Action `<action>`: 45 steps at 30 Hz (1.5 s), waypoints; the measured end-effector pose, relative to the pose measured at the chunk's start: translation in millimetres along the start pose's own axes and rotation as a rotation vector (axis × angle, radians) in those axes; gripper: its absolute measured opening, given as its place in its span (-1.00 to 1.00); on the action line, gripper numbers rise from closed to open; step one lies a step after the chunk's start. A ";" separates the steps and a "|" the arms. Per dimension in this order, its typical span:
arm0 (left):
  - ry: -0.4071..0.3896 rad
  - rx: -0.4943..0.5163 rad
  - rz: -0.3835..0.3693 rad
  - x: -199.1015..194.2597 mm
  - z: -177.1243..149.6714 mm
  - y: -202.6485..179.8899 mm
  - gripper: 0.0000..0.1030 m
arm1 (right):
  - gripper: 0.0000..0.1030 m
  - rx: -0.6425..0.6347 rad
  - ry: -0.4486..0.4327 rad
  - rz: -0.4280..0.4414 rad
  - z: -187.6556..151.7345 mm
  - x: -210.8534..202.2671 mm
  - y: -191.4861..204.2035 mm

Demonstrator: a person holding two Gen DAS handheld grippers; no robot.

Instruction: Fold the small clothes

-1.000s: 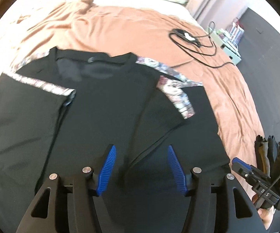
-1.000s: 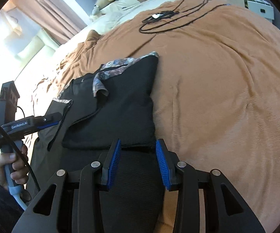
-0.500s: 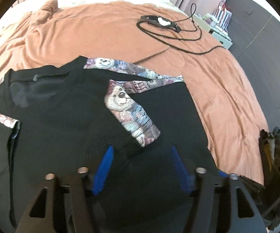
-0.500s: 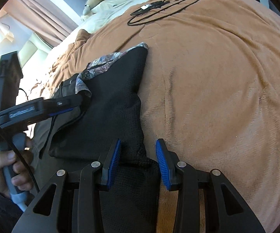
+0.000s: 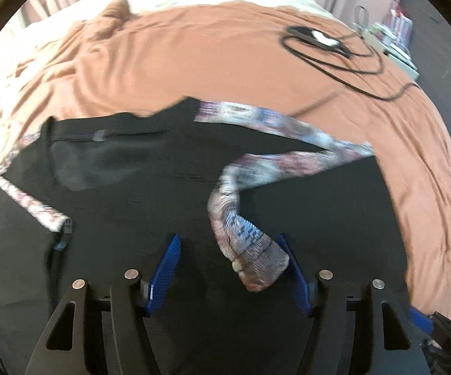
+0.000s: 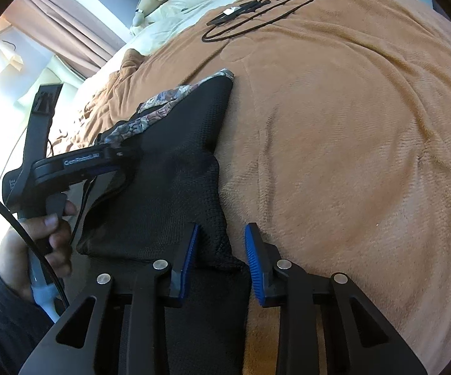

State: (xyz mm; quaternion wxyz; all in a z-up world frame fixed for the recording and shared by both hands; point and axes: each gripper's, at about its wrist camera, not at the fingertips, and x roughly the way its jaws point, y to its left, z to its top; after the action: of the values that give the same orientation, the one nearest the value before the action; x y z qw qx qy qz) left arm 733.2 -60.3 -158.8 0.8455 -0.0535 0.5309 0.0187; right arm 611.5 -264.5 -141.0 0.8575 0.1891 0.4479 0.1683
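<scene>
A black shirt (image 5: pixel 150 193) with patterned sleeve trim lies spread on a brown blanket (image 5: pixel 194 50). Its right side is folded inward, and a patterned sleeve cuff (image 5: pixel 250 256) lies between the fingers of my left gripper (image 5: pixel 231 265), which is open just above the cloth. My right gripper (image 6: pixel 220 256) is open over the shirt's right edge (image 6: pixel 194 168), with a bunched black corner between its fingers. The left gripper also shows in the right wrist view (image 6: pixel 78 164), held by a hand over the shirt.
A black cable and a small device (image 5: pixel 322 39) lie on the blanket beyond the shirt, also in the right wrist view (image 6: pixel 241 9). Pillows and soft toys (image 6: pixel 153 0) sit at the bed's head. A white side table (image 5: pixel 391 40) stands at the far right.
My left gripper has moved forward and to the right over the shirt, so the folded patterned cuff now lies between its fingers. My right gripper has moved forward along the shirt's edge.
</scene>
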 end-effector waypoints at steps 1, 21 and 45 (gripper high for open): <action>0.001 -0.012 0.014 -1.6 0.4 9.9 0.27 | -0.49 0.000 0.000 -0.001 -0.4 -0.2 0.4; 0.044 -0.253 -0.205 -37.6 -58.0 86.2 0.26 | -0.49 -0.059 -0.023 -0.001 0.2 2.1 10.1; 0.105 -0.281 -0.294 -49.5 -115.9 55.3 -0.92 | -0.82 -0.100 -0.037 -0.058 -1.6 -0.1 15.9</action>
State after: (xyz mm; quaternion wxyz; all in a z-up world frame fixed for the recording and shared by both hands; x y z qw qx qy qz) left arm 602.9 -16.9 -168.0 0.7946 -0.2486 0.5529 -0.0340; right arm 608.2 -250.4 -134.2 0.8786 0.1362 0.4281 0.1620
